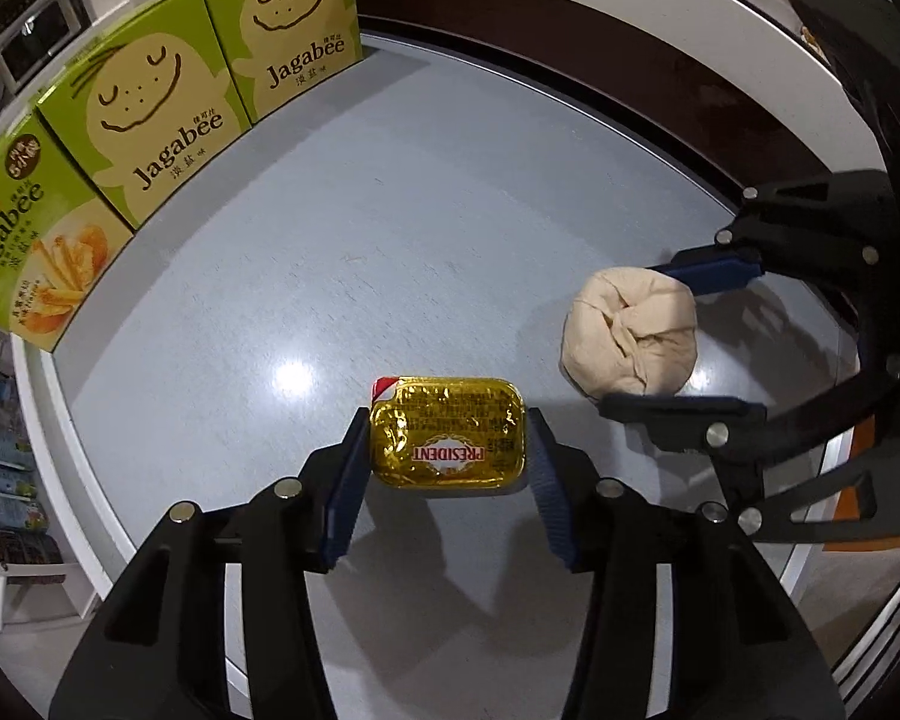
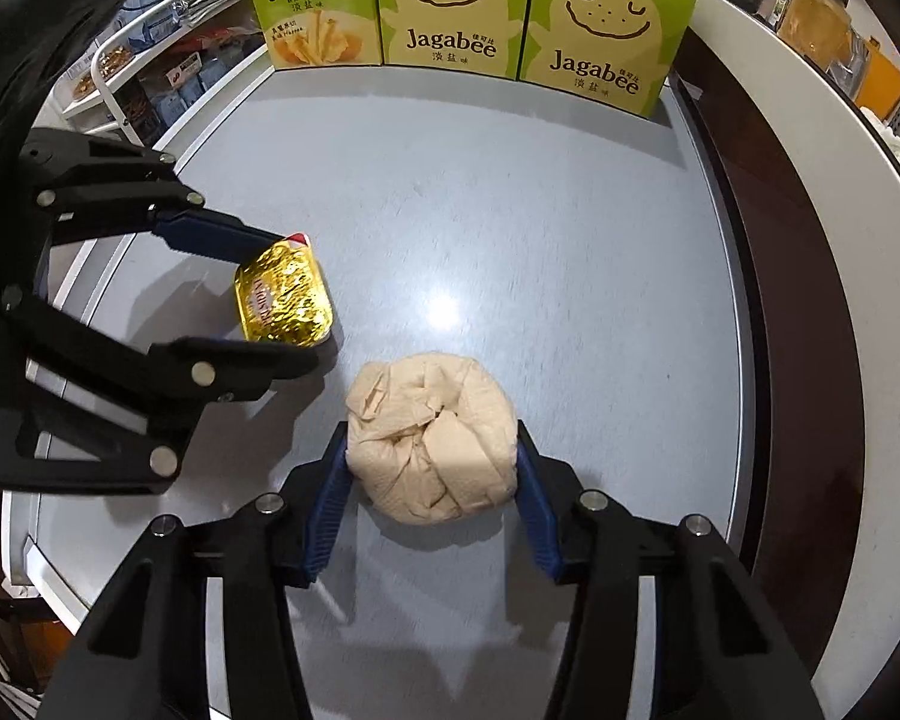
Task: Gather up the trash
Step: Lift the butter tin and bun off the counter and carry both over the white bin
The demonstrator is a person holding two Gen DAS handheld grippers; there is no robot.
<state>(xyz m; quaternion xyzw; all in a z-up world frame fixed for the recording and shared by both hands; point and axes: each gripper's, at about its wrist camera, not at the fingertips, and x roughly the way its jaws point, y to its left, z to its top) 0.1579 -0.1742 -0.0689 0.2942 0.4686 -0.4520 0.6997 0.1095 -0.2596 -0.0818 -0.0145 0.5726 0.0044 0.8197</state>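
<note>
Butter portion (image 1: pixel 447 435): glossy, crinkled gold foil. Wad (image 2: pixel 432 438): matt, creased beige paper. Worktop (image 1: pixel 390 228): smooth grey, lightly sheened. Boxes (image 2: pixel 453 6): printed green cardboard. Gripper pads (image 1: pixel 345 492): ribbed blue, on black plastic.

my left hand-held gripper (image 1: pixel 447 450) is matte black plastic, with angular, hollowed-out finger links. round silver pins mark each joint. its fingertips wear ribbed dark blue pads (image 1: pixel 345 498). my right hand-held gripper (image 2: pixel 432 450) is built alike: black links, silver pins, blue pads (image 2: pixel 537 510).
</note>
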